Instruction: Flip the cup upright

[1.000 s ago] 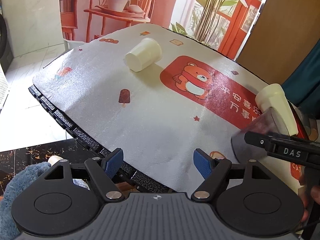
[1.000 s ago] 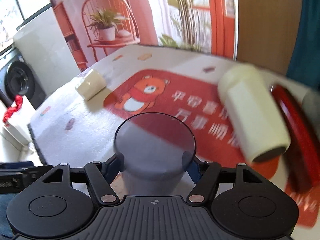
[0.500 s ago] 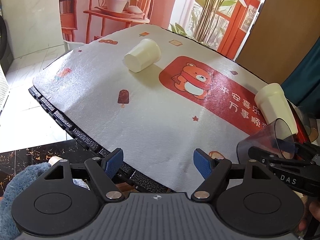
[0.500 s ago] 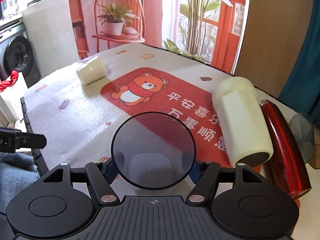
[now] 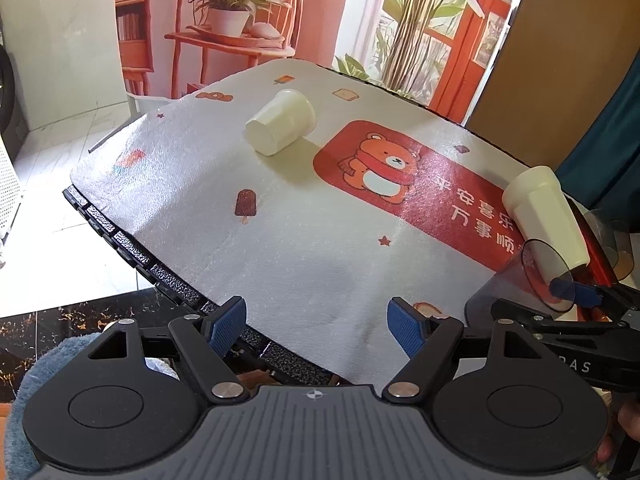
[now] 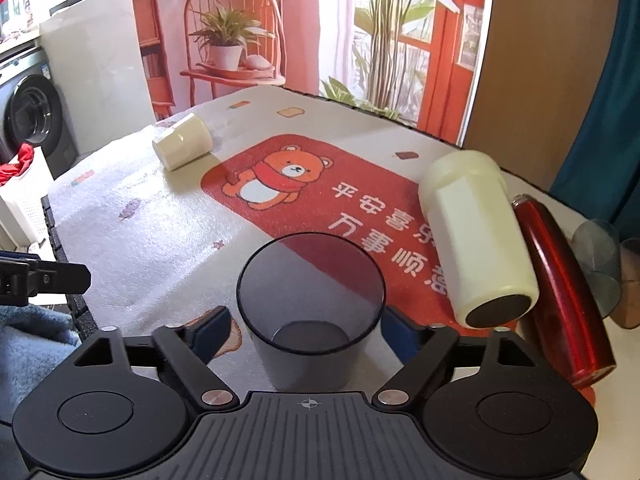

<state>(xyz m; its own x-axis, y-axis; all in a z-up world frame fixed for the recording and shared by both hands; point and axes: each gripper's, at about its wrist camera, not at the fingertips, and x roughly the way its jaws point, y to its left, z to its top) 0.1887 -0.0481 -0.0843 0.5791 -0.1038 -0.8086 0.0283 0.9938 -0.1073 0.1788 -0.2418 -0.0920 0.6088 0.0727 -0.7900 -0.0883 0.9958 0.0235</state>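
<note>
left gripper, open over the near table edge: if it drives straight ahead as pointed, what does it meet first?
Likely the white table mat, since the left gripper looks angled down at it. Nothing stands in line; the small cream cup lies farther on, slightly left.

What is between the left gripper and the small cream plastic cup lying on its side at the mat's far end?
Nothing visible does. Only bare printed mat lies between the open left gripper and the small cream plastic cup. The tall cream tumbler and smoky translucent cup sit off to the right, outside that line.
</note>
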